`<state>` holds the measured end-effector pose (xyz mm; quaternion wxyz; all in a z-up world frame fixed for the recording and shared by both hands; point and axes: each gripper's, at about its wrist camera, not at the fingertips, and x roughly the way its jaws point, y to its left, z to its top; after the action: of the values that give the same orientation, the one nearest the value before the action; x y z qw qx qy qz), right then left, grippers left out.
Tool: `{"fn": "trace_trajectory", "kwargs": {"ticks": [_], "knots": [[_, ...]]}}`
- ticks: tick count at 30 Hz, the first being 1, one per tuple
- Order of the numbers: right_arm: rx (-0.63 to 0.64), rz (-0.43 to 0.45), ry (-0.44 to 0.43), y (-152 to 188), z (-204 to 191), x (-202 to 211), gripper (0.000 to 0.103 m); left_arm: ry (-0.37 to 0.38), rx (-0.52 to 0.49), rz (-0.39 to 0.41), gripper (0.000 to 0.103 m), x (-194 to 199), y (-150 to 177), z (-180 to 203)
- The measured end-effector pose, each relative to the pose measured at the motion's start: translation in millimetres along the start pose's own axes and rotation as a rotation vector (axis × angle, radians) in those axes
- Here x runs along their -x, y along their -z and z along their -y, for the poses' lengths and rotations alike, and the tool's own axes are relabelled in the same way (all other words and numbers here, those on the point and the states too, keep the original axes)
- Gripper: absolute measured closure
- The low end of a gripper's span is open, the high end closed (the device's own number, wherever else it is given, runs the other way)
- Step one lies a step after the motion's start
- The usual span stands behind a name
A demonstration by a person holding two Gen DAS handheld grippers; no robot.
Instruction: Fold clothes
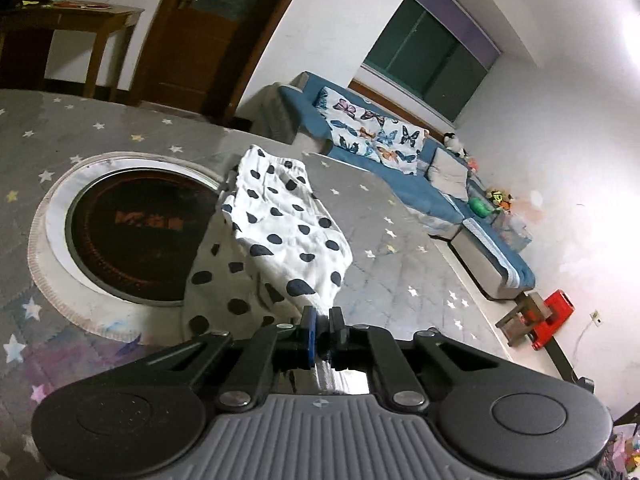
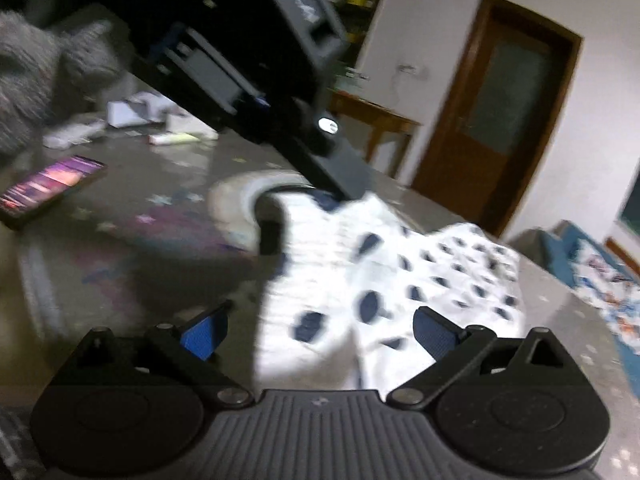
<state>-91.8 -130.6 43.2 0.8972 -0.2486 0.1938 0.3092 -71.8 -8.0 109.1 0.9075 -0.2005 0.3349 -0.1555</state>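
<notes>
Jaws: left gripper (image 1: 323, 322) pinching a corner of the spotted garment (image 1: 280, 232), lifted for folding over | right gripper (image 2: 320, 330) spread, garment between, ungripped | rest lying on the star-patterned worktop (image 1: 400, 248) beside round inset (image 1: 136, 236)

Home living room: blue sofa (image 1: 408, 184) with butterfly throw (image 1: 376, 132), wooden door (image 1: 200, 32), side table (image 1: 68, 20), toys (image 1: 496, 200), star-print table cover (image 1: 400, 240).

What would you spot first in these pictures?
The white spotted cloth in the middle, with a corner pinched by the left gripper and lifted off the starry grey table. Left of it, a big dark round plate is set into the table. The blue sofa stands behind.
</notes>
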Motion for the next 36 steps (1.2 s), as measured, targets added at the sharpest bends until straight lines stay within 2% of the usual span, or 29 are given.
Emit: {"fn": "trace_trajectory", "kwargs": {"ticks": [3, 5, 9, 13, 17, 21, 26, 28, 31, 36], "knots": [[0.046, -0.039, 0.115, 6.4, 1.1, 8.2, 0.003, -0.019, 0.018, -0.016, 0.096, 0.6, 7.9, -10.9], [0.076, -0.047, 0.158, 11.8, 1.8, 16.7, 0.003, -0.04, 0.03, -0.033, 0.096, -0.1, 15.1, -20.8], [0.084, -0.074, 0.143, 21.6, 2.7, 26.6, 0.003, -0.103, 0.046, -0.094, 0.096, -5.5, 34.8, -40.9], [0.059, -0.08, -0.006, 26.5, 8.5, 37.4, 0.003, -0.156, 0.053, -0.137, 0.095, -6.2, 48.4, -55.4], [0.006, -0.066, -0.162, 23.1, 27.3, 52.3, 0.003, -0.168, 0.014, -0.115, 0.094, 6.4, 44.6, -53.3], [-0.123, -0.042, -0.23, 15.0, 53.7, 54.4, 0.003, -0.131, -0.026, -0.055, 0.094, 14.5, 30.6, -39.6], [-0.296, -0.01, -0.26, 8.7, 81.8, 33.6, 0.003, -0.036, -0.043, -0.03, 0.095, -6.6, 13.8, -24.5], [-0.344, 0.009, -0.305, 7.5, 87.7, 22.6, 0.003, 0.008, -0.044, -0.042, 0.095, -21.6, 9.2, -23.3], [-0.375, 0.026, -0.359, 4.3, 88.4, 9.9, 0.003, 0.026, -0.014, -0.086, 0.095, -45.5, 6.3, -30.9], [-0.386, 0.006, -0.447, 5.7, 78.7, -17.5, 0.003, -0.006, 0.037, -0.144, 0.095, -66.6, 13.7, -50.0]]}}
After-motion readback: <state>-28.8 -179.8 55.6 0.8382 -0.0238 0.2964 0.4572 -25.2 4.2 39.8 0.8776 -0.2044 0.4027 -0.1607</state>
